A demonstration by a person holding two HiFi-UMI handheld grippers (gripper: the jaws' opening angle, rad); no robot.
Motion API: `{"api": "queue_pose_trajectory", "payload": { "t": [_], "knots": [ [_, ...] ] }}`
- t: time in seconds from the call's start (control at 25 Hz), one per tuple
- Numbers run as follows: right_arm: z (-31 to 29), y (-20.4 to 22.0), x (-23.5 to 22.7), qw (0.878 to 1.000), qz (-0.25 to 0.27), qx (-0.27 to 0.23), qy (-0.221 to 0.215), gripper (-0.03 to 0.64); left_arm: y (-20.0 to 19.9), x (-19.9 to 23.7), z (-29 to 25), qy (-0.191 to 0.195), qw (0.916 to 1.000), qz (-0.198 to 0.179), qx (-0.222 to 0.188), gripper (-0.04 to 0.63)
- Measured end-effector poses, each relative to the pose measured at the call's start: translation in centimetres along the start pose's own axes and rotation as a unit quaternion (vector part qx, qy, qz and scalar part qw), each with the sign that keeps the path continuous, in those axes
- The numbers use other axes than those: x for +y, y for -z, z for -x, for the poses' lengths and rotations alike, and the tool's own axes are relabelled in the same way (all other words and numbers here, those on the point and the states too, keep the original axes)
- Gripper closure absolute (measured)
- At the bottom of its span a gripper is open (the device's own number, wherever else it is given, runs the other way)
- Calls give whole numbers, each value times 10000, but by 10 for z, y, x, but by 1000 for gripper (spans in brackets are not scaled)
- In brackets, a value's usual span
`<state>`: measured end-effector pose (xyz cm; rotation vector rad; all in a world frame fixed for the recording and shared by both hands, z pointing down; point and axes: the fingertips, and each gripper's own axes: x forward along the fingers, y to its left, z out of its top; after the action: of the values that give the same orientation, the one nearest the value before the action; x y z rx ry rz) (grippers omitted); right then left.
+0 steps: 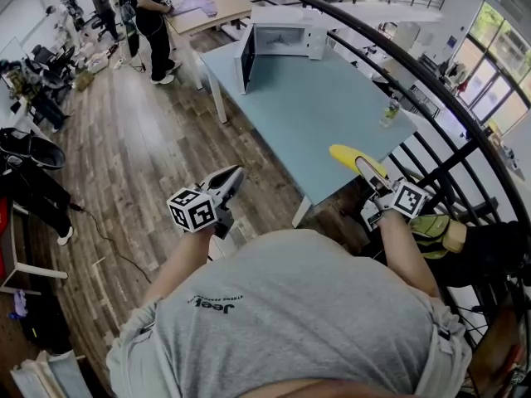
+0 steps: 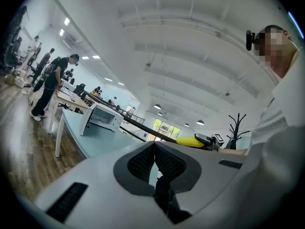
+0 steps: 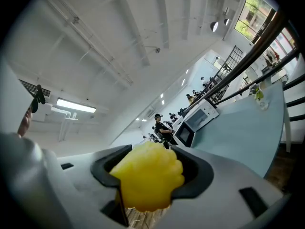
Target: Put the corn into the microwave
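A yellow corn [image 1: 352,157] is held in my right gripper [image 1: 368,172], whose jaws are shut on it just above the near edge of the light blue table [image 1: 315,106]. The right gripper view shows the corn [image 3: 148,176] filling the space between the pads. At the table's far end stands the white microwave [image 1: 286,36] with its door [image 1: 246,59] swung open; it also shows as the microwave [image 3: 196,120] and the microwave [image 2: 103,116]. My left gripper [image 1: 233,177] hangs over the wooden floor left of the table, its pads [image 2: 143,160] pressed together with nothing between them.
A small bottle [image 1: 390,111] stands at the table's right edge. A black curved railing [image 1: 431,89] runs along the right side. A wooden table [image 1: 207,11] with people beside it lies behind the microwave. Chairs and bags line the left wall.
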<state>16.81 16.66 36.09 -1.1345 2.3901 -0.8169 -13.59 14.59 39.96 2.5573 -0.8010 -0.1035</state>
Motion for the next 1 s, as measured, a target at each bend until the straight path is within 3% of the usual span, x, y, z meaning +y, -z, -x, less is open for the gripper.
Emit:
{"api": "queue_pose_trajectory", "payload": {
  "t": [0.6, 1.0],
  "knots": [
    [-50, 25, 26, 9993, -16, -166, 326, 354, -18, 69, 38, 238, 9994, 149, 187, 575],
    [-50, 13, -4, 9990, -92, -142, 421, 354, -6, 82, 2, 259, 9987, 213, 381, 575]
  ]
}}
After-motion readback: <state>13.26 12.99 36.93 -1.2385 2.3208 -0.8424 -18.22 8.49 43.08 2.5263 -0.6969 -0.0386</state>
